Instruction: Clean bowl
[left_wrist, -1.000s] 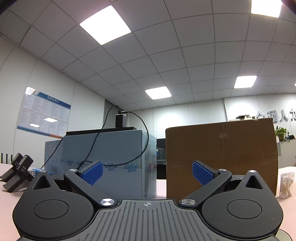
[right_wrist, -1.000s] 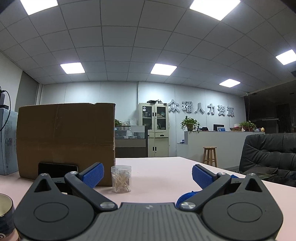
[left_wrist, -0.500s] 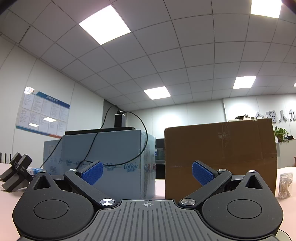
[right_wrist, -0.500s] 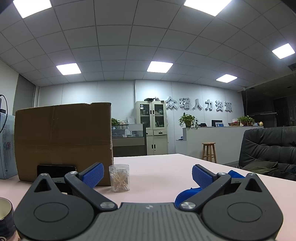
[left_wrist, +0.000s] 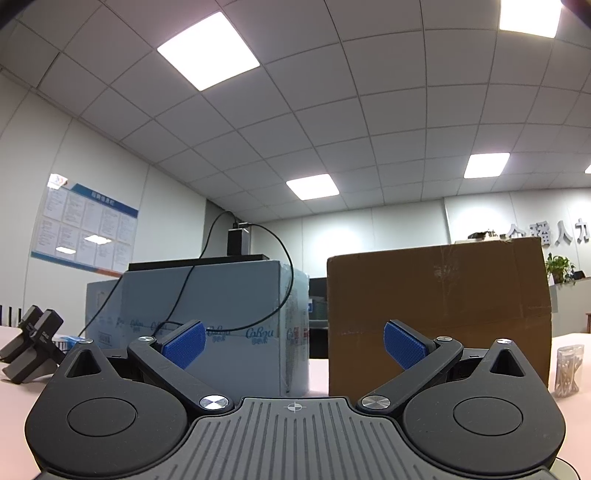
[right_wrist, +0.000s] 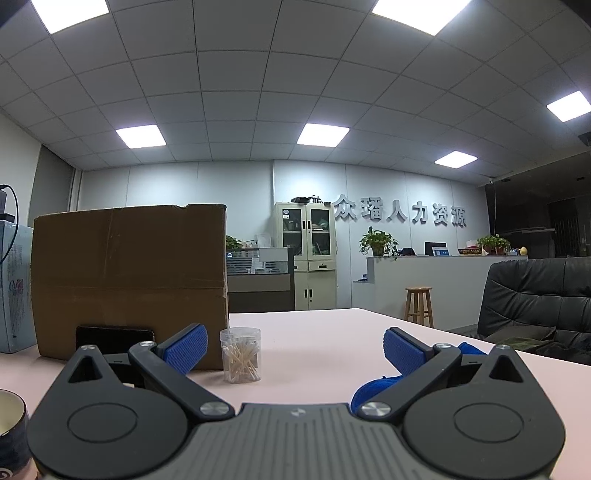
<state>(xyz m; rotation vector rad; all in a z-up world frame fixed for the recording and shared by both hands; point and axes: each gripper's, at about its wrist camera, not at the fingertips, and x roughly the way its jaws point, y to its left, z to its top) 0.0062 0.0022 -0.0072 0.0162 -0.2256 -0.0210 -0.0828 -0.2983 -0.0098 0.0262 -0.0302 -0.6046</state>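
A dark bowl with a pale inside (right_wrist: 11, 432) shows only partly at the lower left edge of the right wrist view, close beside my right gripper's body. A blue cloth (right_wrist: 373, 389) lies on the pink table (right_wrist: 314, 343) under the right finger of my right gripper (right_wrist: 293, 349), which is open and empty. My left gripper (left_wrist: 293, 345) is open and empty, low over the table, and points at two boxes. The bowl is not in the left wrist view.
A brown cardboard box (right_wrist: 129, 280) (left_wrist: 436, 314) and a pale blue box (left_wrist: 207, 325) with a black cable stand ahead. A clear jar of cotton swabs (right_wrist: 241, 354) (left_wrist: 569, 369) stands beside the brown box. A black phone (right_wrist: 114, 336) leans on it. A black chair (right_wrist: 535, 299) is at the right.
The right wrist view has shifted slightly, so the bowl sits further toward the left edge. The left gripper has barely moved. Both grippers stay open.
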